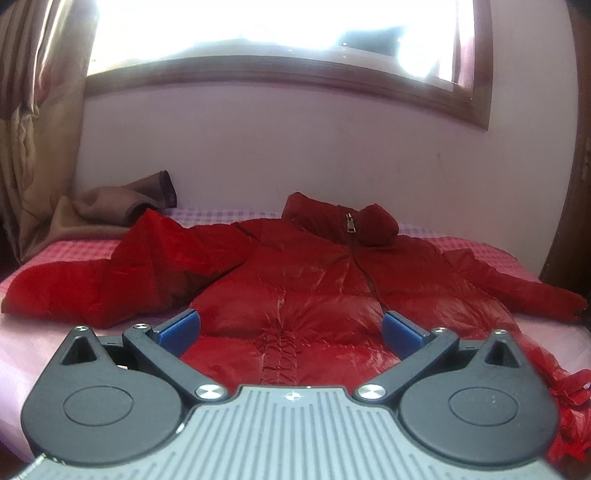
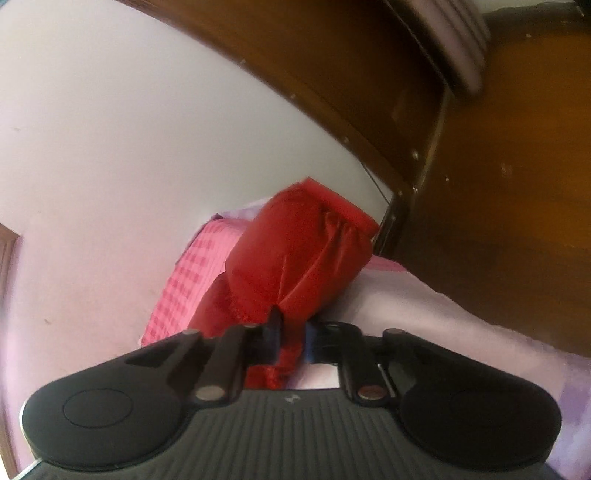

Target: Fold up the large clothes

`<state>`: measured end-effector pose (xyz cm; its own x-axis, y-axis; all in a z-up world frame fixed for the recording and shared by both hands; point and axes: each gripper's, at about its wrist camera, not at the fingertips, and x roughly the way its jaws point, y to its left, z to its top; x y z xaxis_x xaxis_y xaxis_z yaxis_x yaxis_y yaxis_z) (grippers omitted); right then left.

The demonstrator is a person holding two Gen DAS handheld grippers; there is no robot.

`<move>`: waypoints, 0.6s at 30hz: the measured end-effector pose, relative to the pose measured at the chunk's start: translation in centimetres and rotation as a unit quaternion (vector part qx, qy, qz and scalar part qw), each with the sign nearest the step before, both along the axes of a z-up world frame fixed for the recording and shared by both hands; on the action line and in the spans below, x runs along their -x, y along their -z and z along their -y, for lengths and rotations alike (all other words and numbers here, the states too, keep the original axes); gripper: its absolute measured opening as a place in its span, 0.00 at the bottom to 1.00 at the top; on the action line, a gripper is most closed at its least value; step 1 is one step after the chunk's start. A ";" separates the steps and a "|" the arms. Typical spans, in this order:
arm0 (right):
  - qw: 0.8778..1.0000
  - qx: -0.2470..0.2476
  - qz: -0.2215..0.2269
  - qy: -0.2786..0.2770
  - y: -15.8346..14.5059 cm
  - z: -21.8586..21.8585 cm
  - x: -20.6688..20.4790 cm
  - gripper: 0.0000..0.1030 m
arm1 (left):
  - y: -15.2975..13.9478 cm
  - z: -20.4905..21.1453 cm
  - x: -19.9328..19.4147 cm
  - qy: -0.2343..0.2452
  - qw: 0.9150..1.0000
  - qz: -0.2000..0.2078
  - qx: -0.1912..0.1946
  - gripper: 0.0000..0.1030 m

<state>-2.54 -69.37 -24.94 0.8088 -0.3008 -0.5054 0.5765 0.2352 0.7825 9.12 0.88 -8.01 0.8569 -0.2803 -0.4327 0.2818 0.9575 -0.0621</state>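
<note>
A red puffer jacket (image 1: 295,280) lies face up on the pink bed (image 1: 44,332), zipped, collar toward the far wall, sleeves spread left and right. My left gripper (image 1: 291,326) is open, its blue pads wide apart just above the jacket's lower front, holding nothing. In the right wrist view my right gripper (image 2: 291,332) is shut on a fold of the red jacket (image 2: 295,251), which bunches up in front of the fingers above the pink sheet (image 2: 184,280).
A brown blanket (image 1: 110,206) lies at the bed's far left by a curtain (image 1: 33,110). A window (image 1: 277,33) sits above the white wall. A dark wooden wardrobe (image 2: 498,166) stands close on the right.
</note>
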 end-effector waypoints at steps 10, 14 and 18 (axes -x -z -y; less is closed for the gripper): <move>0.991 0.088 0.084 -0.058 -11.5 -4.2 -3.9 0.05 | -1.4 -2.0 0.9 -0.014 1.000 0.020 0.019 1.00; 0.975 0.121 0.139 -0.122 -17.2 -10.0 -7.9 0.05 | -1.9 -3.7 1.2 -0.024 0.999 0.022 0.040 1.00; 0.956 0.128 0.180 -0.193 -20.6 -17.1 -12.8 0.05 | -1.9 -5.5 1.4 -0.033 0.998 0.020 0.054 1.00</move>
